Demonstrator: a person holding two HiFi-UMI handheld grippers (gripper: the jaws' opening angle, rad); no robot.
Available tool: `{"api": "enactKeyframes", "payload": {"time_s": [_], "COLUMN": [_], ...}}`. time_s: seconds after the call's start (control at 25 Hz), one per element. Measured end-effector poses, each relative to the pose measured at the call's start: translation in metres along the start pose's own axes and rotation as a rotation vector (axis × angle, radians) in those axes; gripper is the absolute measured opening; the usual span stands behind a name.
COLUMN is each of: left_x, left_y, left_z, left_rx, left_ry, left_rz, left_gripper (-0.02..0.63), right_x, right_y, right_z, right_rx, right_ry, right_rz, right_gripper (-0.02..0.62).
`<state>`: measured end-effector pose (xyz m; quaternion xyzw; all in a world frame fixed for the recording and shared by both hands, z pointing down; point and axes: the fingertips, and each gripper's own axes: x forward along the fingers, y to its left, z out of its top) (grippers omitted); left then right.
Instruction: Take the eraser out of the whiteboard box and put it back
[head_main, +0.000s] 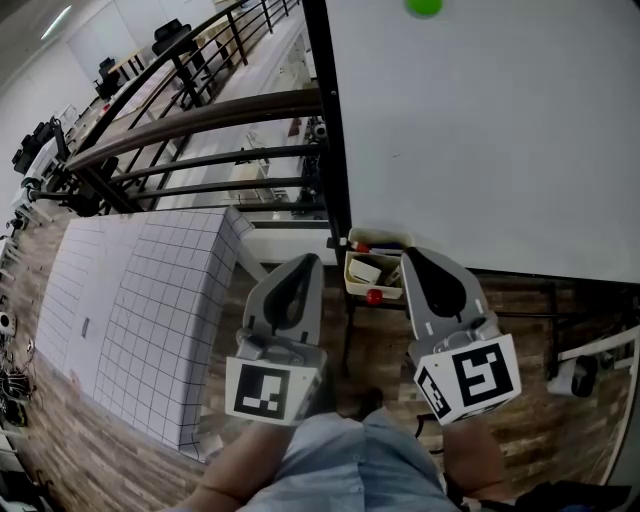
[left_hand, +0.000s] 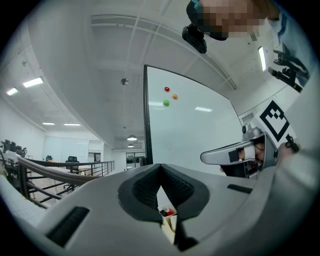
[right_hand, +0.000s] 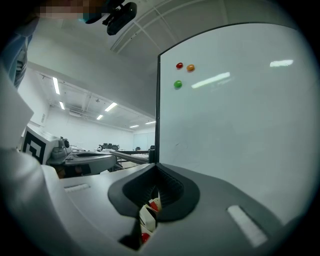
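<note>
Two empty grippers, left gripper (head_main: 303, 265) and right gripper (head_main: 410, 256), hold jaws closed near the box (head_main: 352, 284), where the eraser (head_main: 365, 270) sits among markers (head_main: 374, 295). Reaching in closed would likely shove it, not grasp it.

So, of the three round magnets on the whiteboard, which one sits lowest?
The green magnet: it sits below the red magnet and the orange magnet, which are side by side above it.
</note>
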<state>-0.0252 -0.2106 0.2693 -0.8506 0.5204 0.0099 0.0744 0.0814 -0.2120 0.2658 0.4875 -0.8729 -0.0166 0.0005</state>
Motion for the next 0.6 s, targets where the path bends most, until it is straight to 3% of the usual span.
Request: {"api": "enactKeyframes", "payload": {"time_s": [0.6], "left_x": [0.0011], "left_y": [0.001], "left_z": [0.0005], "left_rx": [0.009], "left_ry": [-0.001], "left_rz": [-0.008], "left_gripper": [-0.002], "right_x": [0.0032], "right_y": [0.0014], "right_z": [0.0016], "right_rx": [0.004], "right_ry": [-0.004], "right_rz": [0.007], "right_gripper": [0.0]}}
